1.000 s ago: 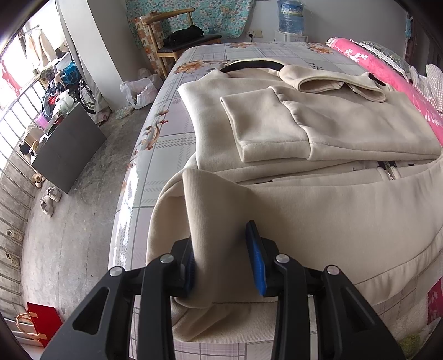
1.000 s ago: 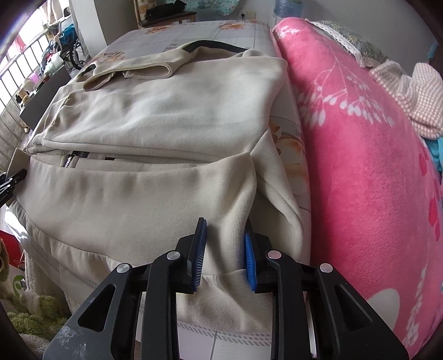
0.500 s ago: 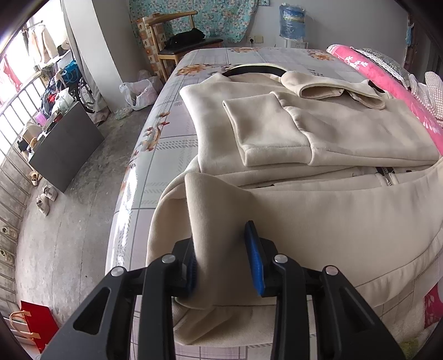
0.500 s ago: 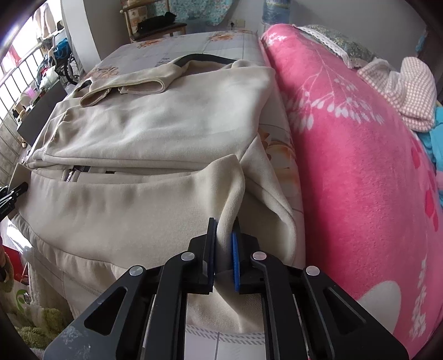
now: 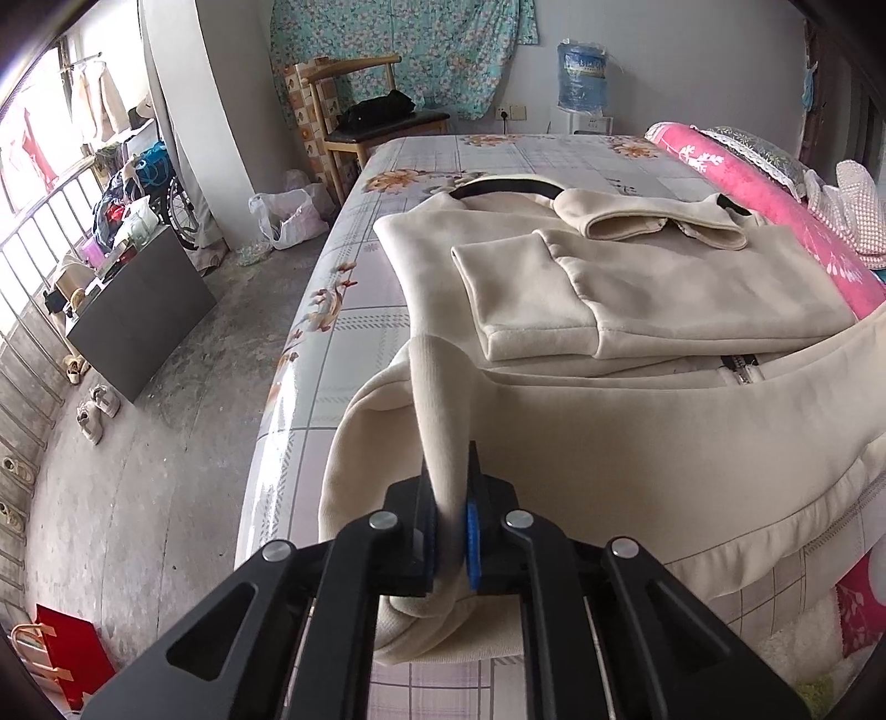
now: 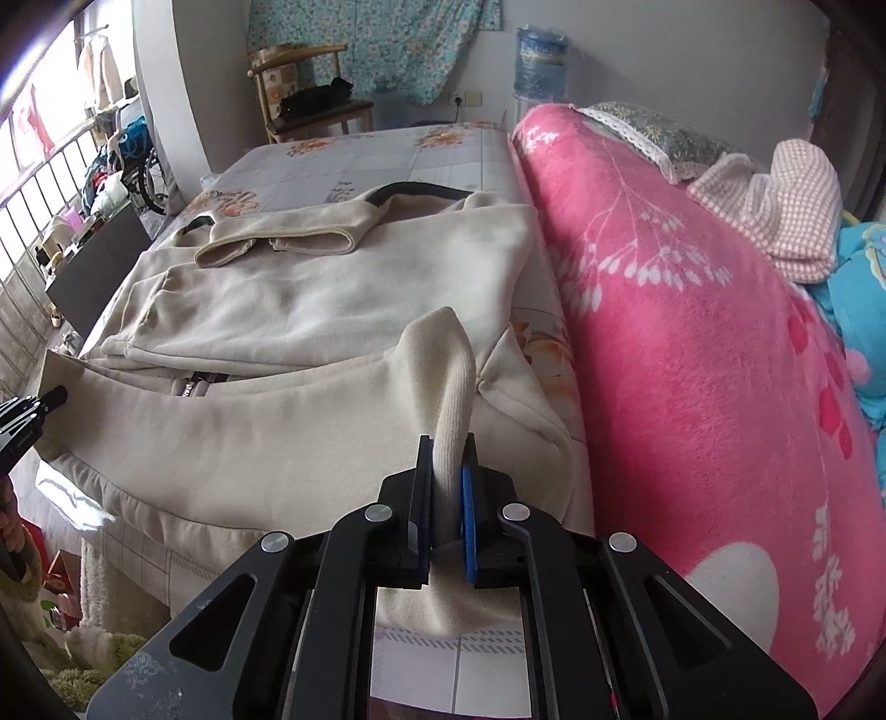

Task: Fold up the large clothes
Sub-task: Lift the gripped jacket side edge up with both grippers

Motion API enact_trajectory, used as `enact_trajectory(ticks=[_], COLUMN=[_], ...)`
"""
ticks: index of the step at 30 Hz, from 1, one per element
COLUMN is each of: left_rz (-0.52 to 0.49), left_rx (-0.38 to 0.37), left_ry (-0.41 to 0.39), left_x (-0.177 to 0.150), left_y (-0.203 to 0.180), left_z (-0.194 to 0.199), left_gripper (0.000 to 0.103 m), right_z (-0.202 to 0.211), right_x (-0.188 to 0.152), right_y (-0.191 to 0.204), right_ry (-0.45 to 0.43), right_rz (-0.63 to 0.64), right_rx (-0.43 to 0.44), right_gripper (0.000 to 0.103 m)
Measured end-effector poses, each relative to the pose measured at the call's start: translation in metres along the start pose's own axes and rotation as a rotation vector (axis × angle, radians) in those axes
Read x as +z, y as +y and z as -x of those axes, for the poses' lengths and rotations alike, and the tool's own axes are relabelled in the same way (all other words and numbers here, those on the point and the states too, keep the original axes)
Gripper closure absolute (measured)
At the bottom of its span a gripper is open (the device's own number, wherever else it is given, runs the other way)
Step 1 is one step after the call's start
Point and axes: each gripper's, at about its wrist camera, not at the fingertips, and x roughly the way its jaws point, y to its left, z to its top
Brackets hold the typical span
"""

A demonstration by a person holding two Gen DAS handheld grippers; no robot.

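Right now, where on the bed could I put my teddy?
Bare sheet lies beyond the jacket's collar, toward the chair, plus a strip along the floor-side edge. The pink blanket crowds the other side.

grey concrete floor (image 5: 166, 421), wooden chair (image 5: 365, 119), floral wall cloth (image 5: 404, 50)

Pink blanket (image 6: 692, 332) walls the right; bed (image 5: 498, 160) beyond lies open.
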Motion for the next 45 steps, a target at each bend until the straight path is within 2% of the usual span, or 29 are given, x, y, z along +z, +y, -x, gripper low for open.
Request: enact_trajectory(ticks=[4, 11, 18, 26, 33, 36, 39, 41, 43, 45], left_rz=[0.012, 0.036, 0.042, 0.036, 0.005, 0.012, 0.016, 0.028, 0.026, 0.019], left_rx=[-0.003, -0.031, -0.035, -0.040, -0.047, -0.080, -0.105, -0.139, -0.143, -0.085], left_ry=[-0.045, -0.184, -0.261, -0.330, -0.370, -0.340, -0.253, -0.153, -0.030, 0.072], left_x=[-0.003, -0.010, 0.004, 0.051, 0.134, 0.177, 0.215, 0.232, 0.239, 0.234], left_y=[0.002, 0.010, 0.013, 0.021, 0.027, 0.031, 0.034, 0.034, 0.029, 0.027], left_z=[0.016, 0.062, 0.089, 0.098, 0.070, 0.037, -0.015, -0.062, -0.109, -0.148], left_gripper=[0.096, 0.097, 0.097, 0.097, 0.097, 0.097, 0.097, 0.094, 0.091, 0.088], right_z=[0.015, 0.044, 0.069, 0.073, 0.047, 0.016, -0.031, -0.069, -0.112, -0.147], right_x=[-0.004, -0.011, 0.004, 0.047, 0.118, 0.158, 0.189, 0.199, 0.203, 0.200], right_y=[0.001, 0.000, -0.001, -0.011, -0.018, -0.024, -0.033, -0.037, -0.041, -0.046], right_ry=[-0.036, -0.105, -0.192, -0.271, -0.326, -0.325, -0.281, -0.222, -0.136, -0.053], right_rz=[-0.003, -0.027, -0.033, -0.022, 0.030, 0.037, 0.023, 0.000, -0.018, -0.031], right_rx=[-0.002, 0.004, 0.016, 0.023, 0.022, 0.033, 0.042, 0.055, 0.052, -0.007], right_gripper=[0.097, 0.098, 0.099, 0.099, 0.100, 0.100, 0.100, 0.099, 0.093, 0.089])
